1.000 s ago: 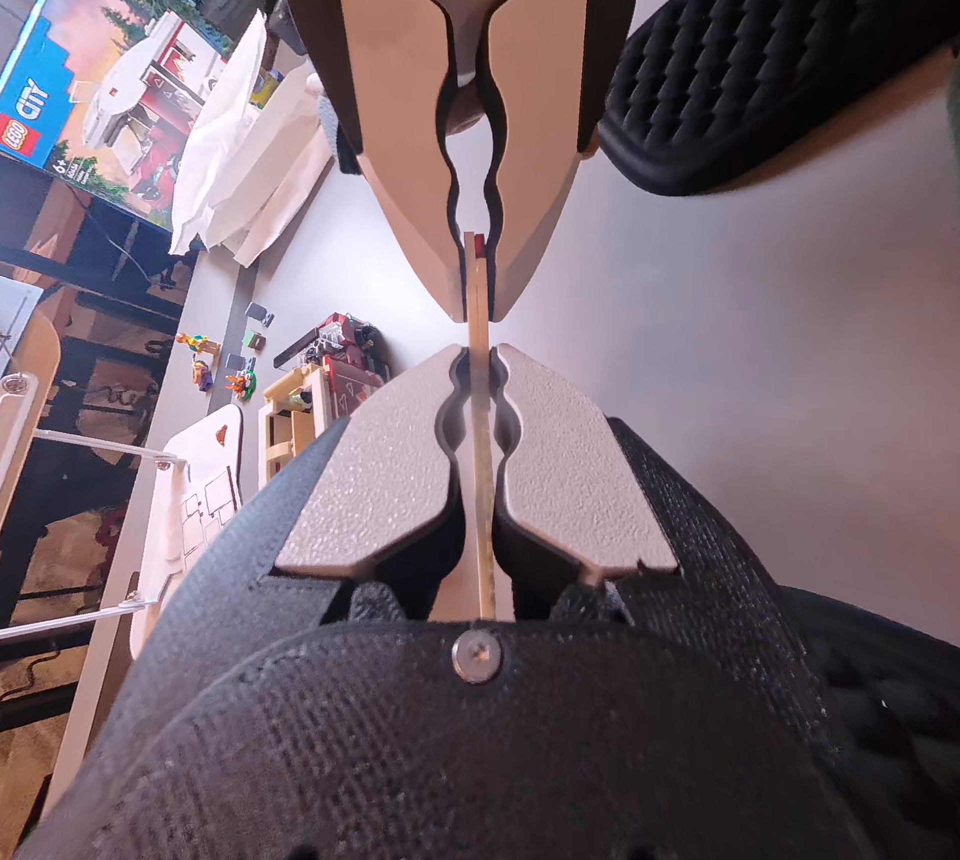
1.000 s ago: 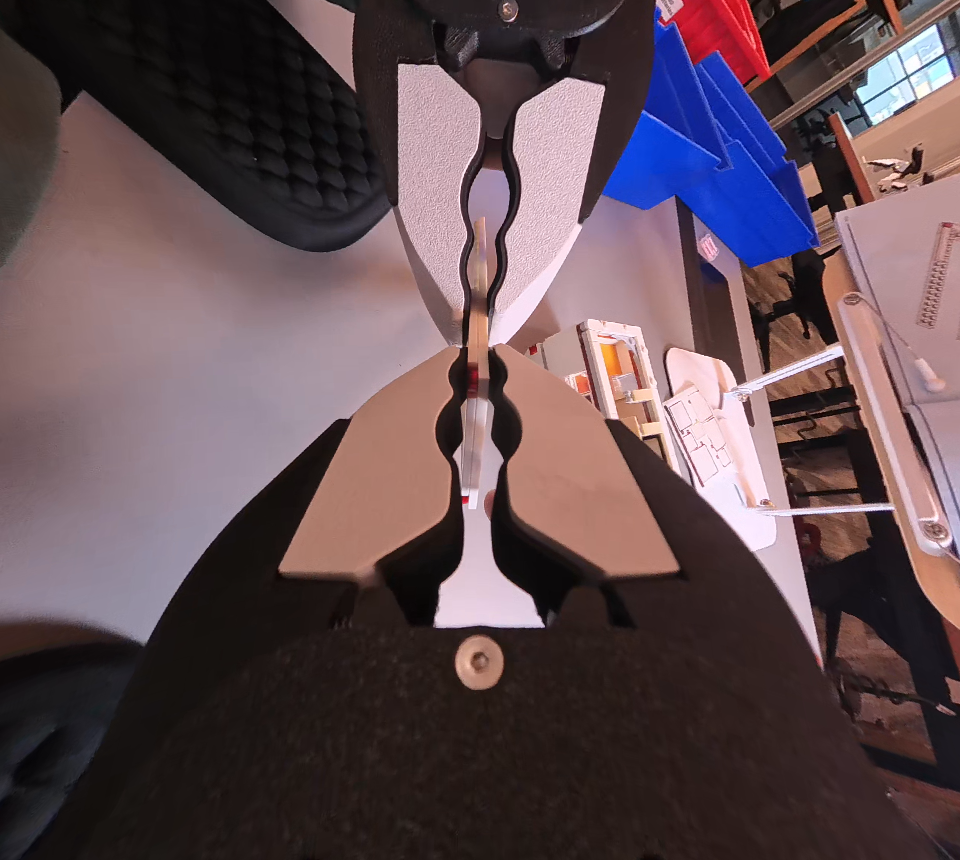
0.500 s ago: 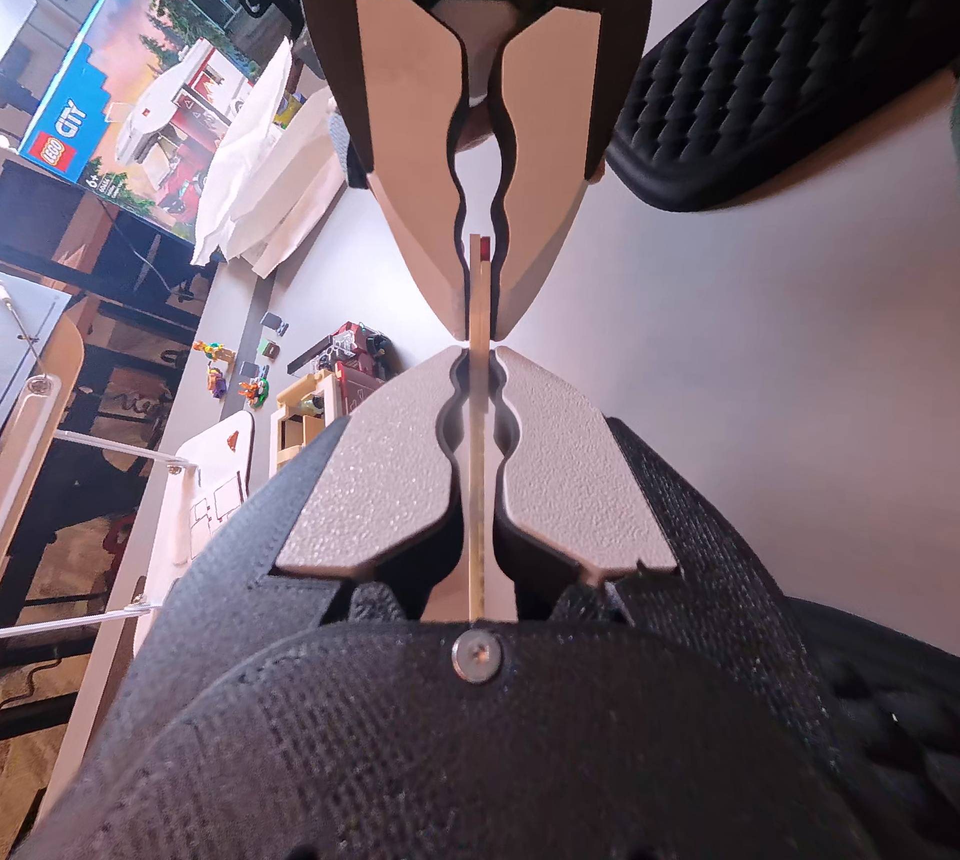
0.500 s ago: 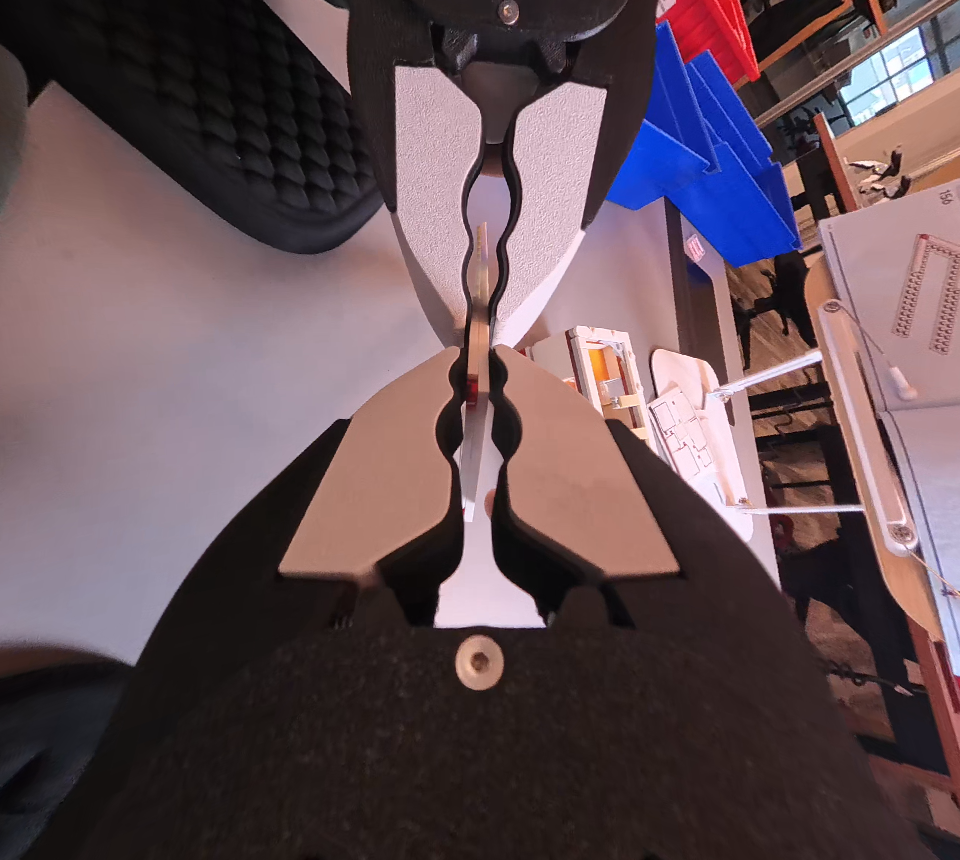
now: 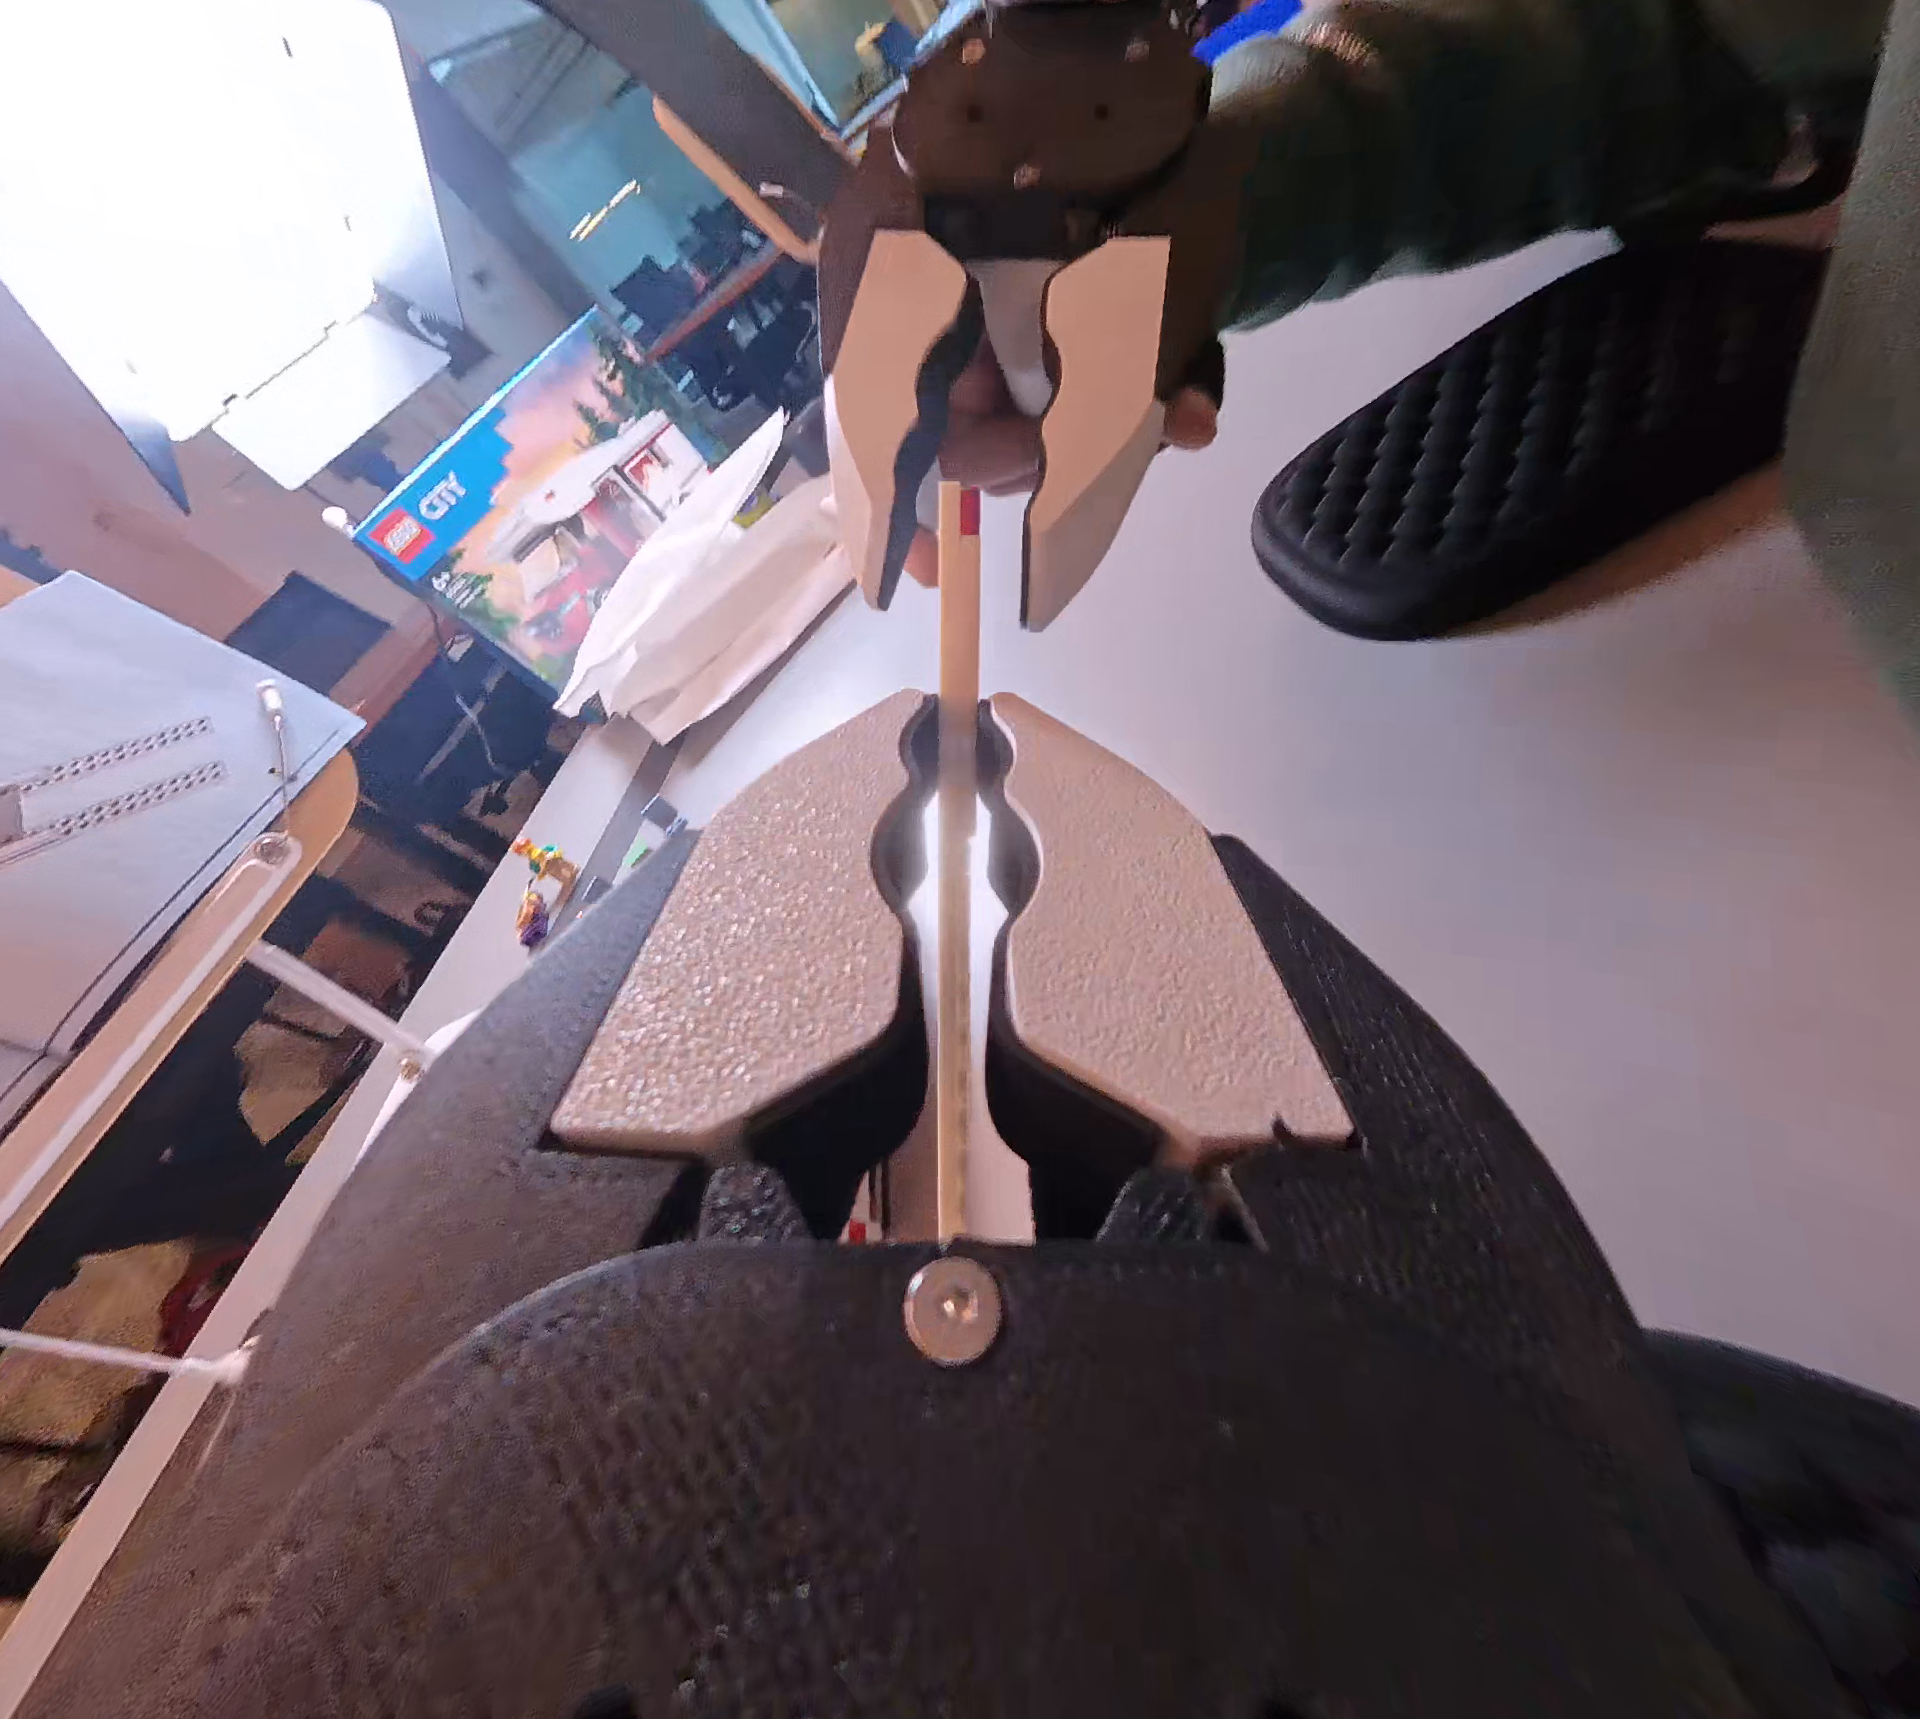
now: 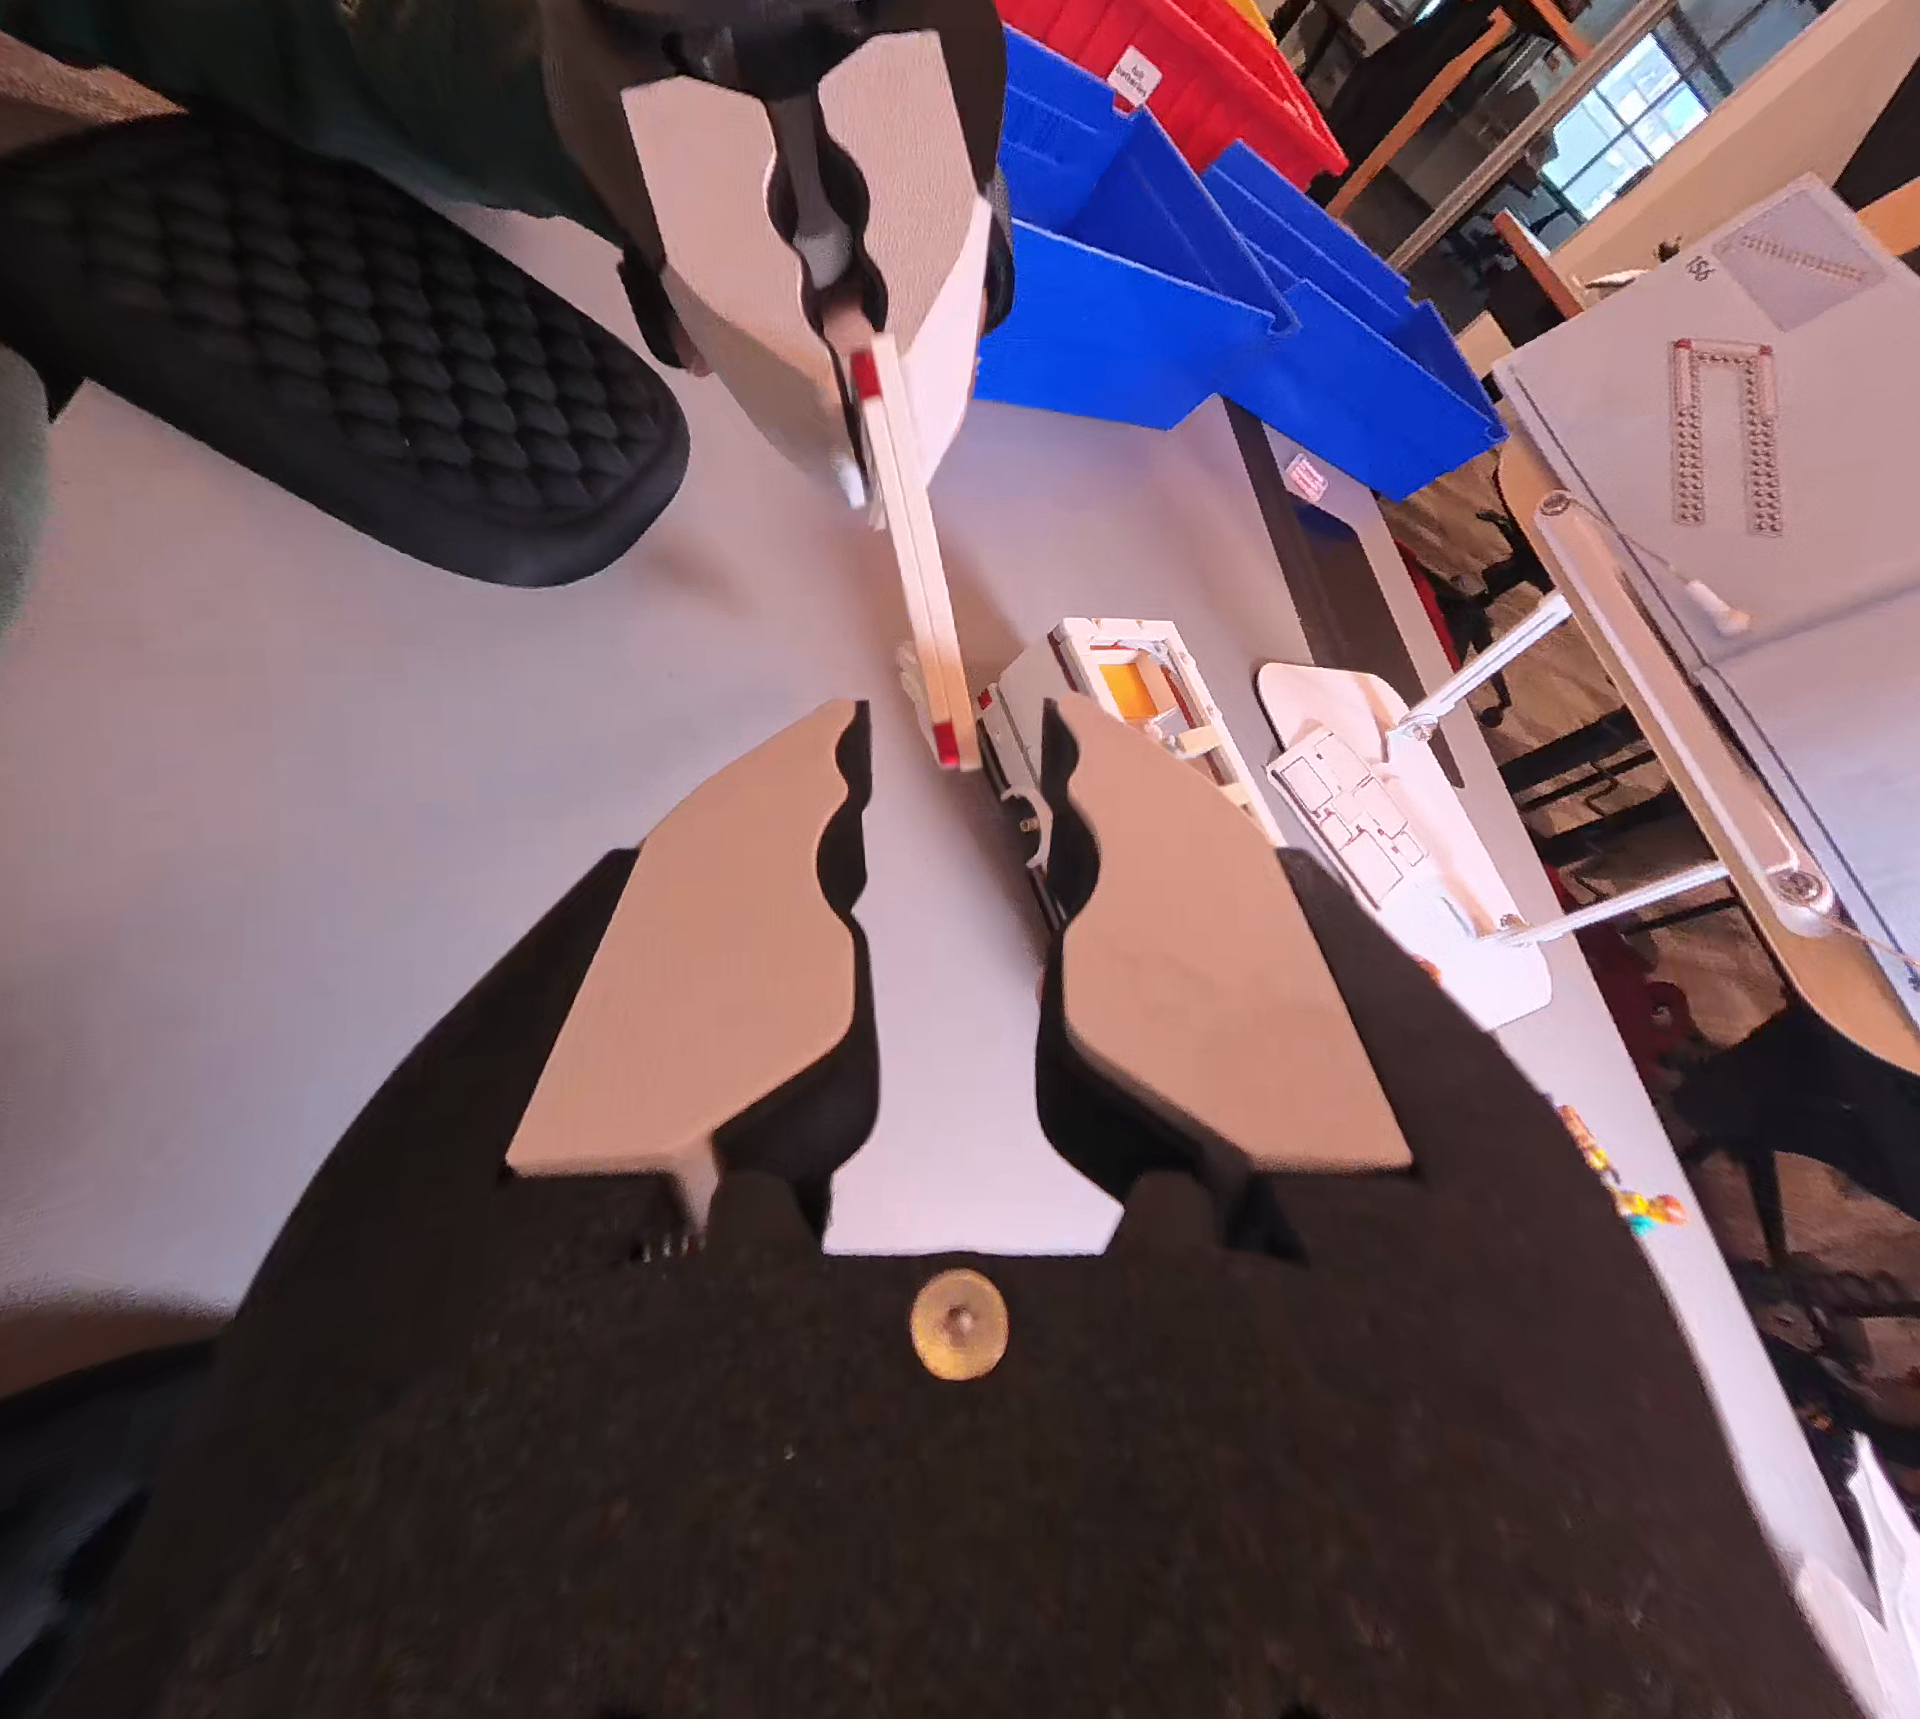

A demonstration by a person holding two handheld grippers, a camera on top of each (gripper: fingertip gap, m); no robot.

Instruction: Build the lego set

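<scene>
My left gripper (image 5: 956, 719) is shut on a thin, long tan-white plate (image 5: 958, 609) with a red end, which it holds edge-on above the grey table (image 5: 1455, 838). My right gripper (image 5: 961, 604) faces it, and its open fingers stand on either side of the plate's far end without touching it. In the right wrist view my right gripper (image 6: 956, 724) is open and empty. The plate (image 6: 914, 547) slants towards it from the left gripper (image 6: 873, 422), and its red tip hangs just ahead of the fingertips.
A black mesh pad (image 5: 1538, 464) lies on the table beside a green sleeve (image 5: 1558, 59). A half-built toy vehicle (image 6: 1122, 703) and a white sticker sheet (image 6: 1382, 828) lie behind the plate. Blue bins (image 6: 1195, 287) and a red bin (image 6: 1101, 17) stand farther back. A toy box (image 5: 520, 506) and white bags (image 5: 707, 589) stand at the table's end. Across from one pair of fingers to the other is roughly 4 cm.
My right gripper has opened, let go of the plate's end and drawn back from it. My left gripper has kept its hold on the plate, and both grippers have tilted.
</scene>
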